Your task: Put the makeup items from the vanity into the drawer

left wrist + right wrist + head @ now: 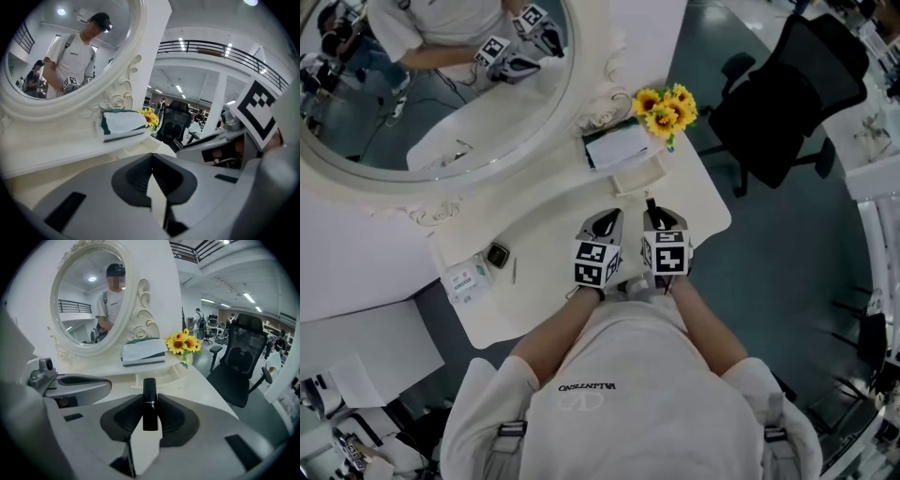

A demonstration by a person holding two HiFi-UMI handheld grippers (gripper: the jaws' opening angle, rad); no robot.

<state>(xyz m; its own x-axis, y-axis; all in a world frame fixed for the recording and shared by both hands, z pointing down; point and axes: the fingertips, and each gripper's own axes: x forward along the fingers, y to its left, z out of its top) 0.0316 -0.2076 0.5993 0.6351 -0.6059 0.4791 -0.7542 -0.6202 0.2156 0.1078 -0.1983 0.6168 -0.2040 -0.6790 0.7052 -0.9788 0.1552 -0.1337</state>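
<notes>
Your right tool (pixel 150 423) was clamped on a black lipstick tube (pixel 149 399), its end sticking out past the pads, over the white tabletop (pixel 546 217). Your left tool (pixel 153 183) sat just beside it, pressed together on nothing. A small dark item (pixel 497 255) lay on the tabletop, off left.

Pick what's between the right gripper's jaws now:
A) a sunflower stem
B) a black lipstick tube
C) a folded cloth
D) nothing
B: the right gripper view shows a black lipstick tube standing upright, clamped between the jaws of the right gripper.
</notes>
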